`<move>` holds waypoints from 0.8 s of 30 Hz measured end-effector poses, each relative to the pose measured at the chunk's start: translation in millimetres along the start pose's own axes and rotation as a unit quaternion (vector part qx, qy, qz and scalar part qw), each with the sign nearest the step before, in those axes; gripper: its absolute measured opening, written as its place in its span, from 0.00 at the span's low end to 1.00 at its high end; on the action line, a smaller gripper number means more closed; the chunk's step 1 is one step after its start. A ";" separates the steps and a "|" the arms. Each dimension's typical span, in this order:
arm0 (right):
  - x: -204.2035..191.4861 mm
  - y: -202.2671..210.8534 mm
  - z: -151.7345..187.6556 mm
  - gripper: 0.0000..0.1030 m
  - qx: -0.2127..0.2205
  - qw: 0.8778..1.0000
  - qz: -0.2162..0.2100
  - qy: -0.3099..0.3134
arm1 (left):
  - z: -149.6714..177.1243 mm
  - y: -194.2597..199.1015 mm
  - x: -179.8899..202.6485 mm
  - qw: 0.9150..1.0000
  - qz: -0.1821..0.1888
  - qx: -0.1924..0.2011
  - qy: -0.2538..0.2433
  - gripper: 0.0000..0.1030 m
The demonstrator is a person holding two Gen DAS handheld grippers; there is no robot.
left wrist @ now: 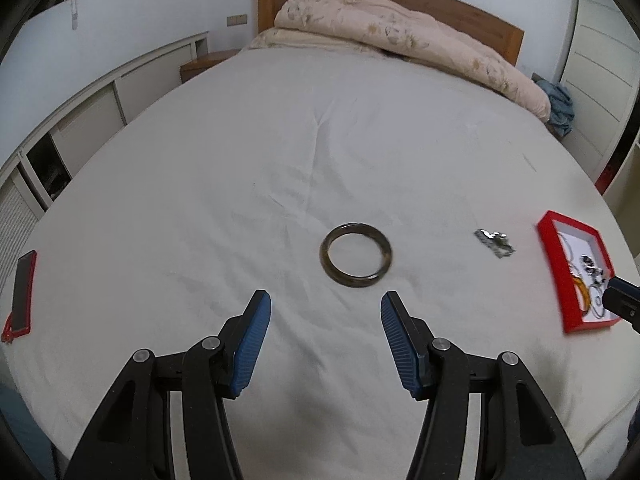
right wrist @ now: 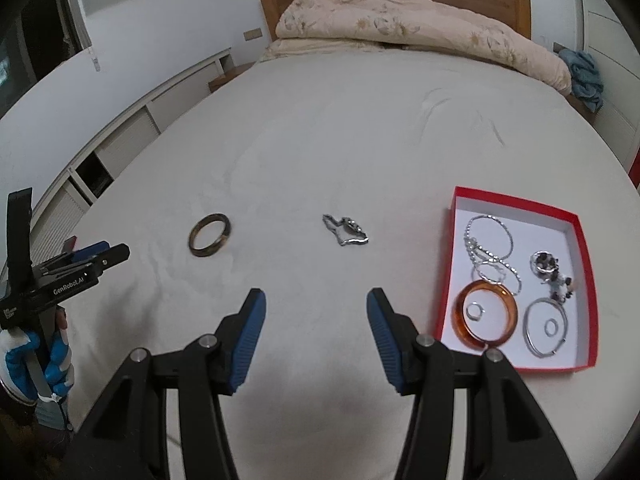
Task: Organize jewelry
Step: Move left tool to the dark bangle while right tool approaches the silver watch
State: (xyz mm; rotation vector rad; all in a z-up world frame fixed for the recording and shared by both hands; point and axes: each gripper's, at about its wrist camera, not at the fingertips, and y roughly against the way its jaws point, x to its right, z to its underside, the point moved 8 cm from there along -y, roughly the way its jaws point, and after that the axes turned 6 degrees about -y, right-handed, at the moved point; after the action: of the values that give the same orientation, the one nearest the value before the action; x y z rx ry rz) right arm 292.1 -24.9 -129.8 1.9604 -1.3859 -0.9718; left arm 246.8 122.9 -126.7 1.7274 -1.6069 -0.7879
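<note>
- The right gripper (left wrist: 622, 304) shows in the left wrist view only as a dark tip at the frame's edge, over the near corner of the red tray (left wrist: 549, 264); much of the tray's contents is hidden or blurred there.
- In the right wrist view the left gripper (right wrist: 102, 254) is seen side-on at the far left, held in a blue-and-white gloved hand (right wrist: 52, 360); its fingers overlap from this angle.
- The small silver piece (right wrist: 345, 231) is a crumpled tangle; whether it is a chain or a bracelet is hard to tell.
- The beaded cluster (right wrist: 550, 270) in the tray is too small to sort out.
- From its own camera, the left gripper (left wrist: 325, 328) hangs released above the white sheet (left wrist: 280, 152), blue pads spread wide, nothing between them.
- The right gripper (right wrist: 315, 326) is likewise spread apart and holds nothing.
- The sheet lies broad and bare beyond the jewelry, up to the folded quilt (left wrist: 400, 36) at the wooden headboard (left wrist: 492, 28).
- A red-cased phone (left wrist: 22, 292) lies near the bed's left edge, well apart from everything else.
- The dark bangle (left wrist: 356, 255), a smooth brownish ring, lies flat just ahead of the left gripper's spread fingers.
- The silver piece lies between bangle and tray, touching neither.
- The tray, white inside, holds an amber bangle (right wrist: 485, 318) with a small ring (right wrist: 475, 312) inside it, silver hoops (right wrist: 490, 240) and a thin silver bangle (right wrist: 545, 327).
</note>
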 end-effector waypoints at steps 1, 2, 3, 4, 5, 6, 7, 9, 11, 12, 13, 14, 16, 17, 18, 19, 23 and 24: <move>2.0 -5.1 -0.8 0.49 -0.001 1.000 0.002 -0.001 | -1.9 -6.7 -1.6 1.000 -0.002 -0.001 0.001 0.55; 3.5 -8.8 -1.7 0.49 -0.002 1.000 0.003 -0.001 | -3.7 -11.0 -2.8 1.000 -0.003 -0.001 0.001 0.55; 4.9 -12.6 -2.3 0.49 -0.002 1.000 0.004 -0.001 | -5.9 -16.2 -3.8 1.000 -0.003 -0.002 0.002 0.55; 6.5 -16.2 -3.1 0.49 -0.002 1.000 0.006 -0.001 | -7.7 -20.0 -4.0 1.000 -0.003 -0.003 0.002 0.55; 8.6 -20.3 -3.8 0.49 -0.002 1.000 0.008 -0.001 | -9.1 -23.4 -4.3 1.000 -0.002 -0.003 0.003 0.55; 10.3 -23.5 -4.7 0.49 -0.003 1.000 0.009 0.000 | -10.7 -26.9 -4.4 1.000 -0.003 -0.003 0.002 0.55; 12.3 -27.2 -5.6 0.49 -0.002 1.000 0.013 0.002 | -11.9 -29.4 -3.8 1.000 -0.003 -0.002 0.001 0.55; 15.6 -32.4 -7.7 0.49 -0.001 1.000 0.017 0.005 | -13.4 -34.5 -2.6 1.000 -0.003 -0.003 -0.001 0.55; 18.4 -39.6 -9.6 0.49 -0.001 1.000 0.020 0.008 | -14.7 -38.5 -1.3 1.000 -0.001 -0.004 -0.004 0.55; 19.2 -43.1 -10.5 0.49 -0.001 1.000 0.023 0.011 | -15.1 -41.7 -0.3 1.000 0.000 -0.005 -0.007 0.55; 20.3 -46.6 -11.4 0.49 -0.003 1.000 0.025 0.012 | -16.4 -44.5 -1.0 1.000 0.001 -0.007 -0.009 0.55; 21.3 -51.2 -12.3 0.49 -0.005 1.000 0.026 0.013 | -17.2 -47.8 -0.5 1.000 0.001 -0.008 -0.013 0.55; 21.7 -59.3 -14.5 0.49 -0.010 1.000 0.026 0.013 | -20.0 -53.6 -0.6 1.000 0.002 -0.009 -0.016 0.55; 21.9 -63.6 -15.9 0.49 -0.012 0.999 0.027 0.014 | -21.1 -55.2 -0.6 1.000 0.002 -0.009 -0.017 0.55; 21.7 -67.1 -17.1 0.49 -0.013 0.999 0.027 0.014 | -22.8 -57.4 -1.3 1.000 0.001 -0.009 -0.018 0.55; 21.1 -70.5 -18.6 0.49 -0.014 0.999 0.027 0.015 | -24.2 -58.8 -1.2 1.000 0.001 -0.008 -0.019 0.55; 16.4 -84.3 -25.9 0.49 -0.018 0.999 0.029 0.025 | -30.9 -67.4 -0.8 1.000 0.002 -0.009 -0.027 0.55; 15.3 -87.0 -28.1 0.49 -0.018 0.999 0.029 0.026 | -32.4 -70.0 -1.0 1.000 0.002 -0.010 -0.030 0.55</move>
State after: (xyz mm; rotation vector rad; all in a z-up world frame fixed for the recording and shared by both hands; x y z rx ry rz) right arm 366.1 -10.7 -183.7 1.8940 -1.3795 -0.9079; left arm 315.0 128.9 -162.1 1.7007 -1.6367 -0.8576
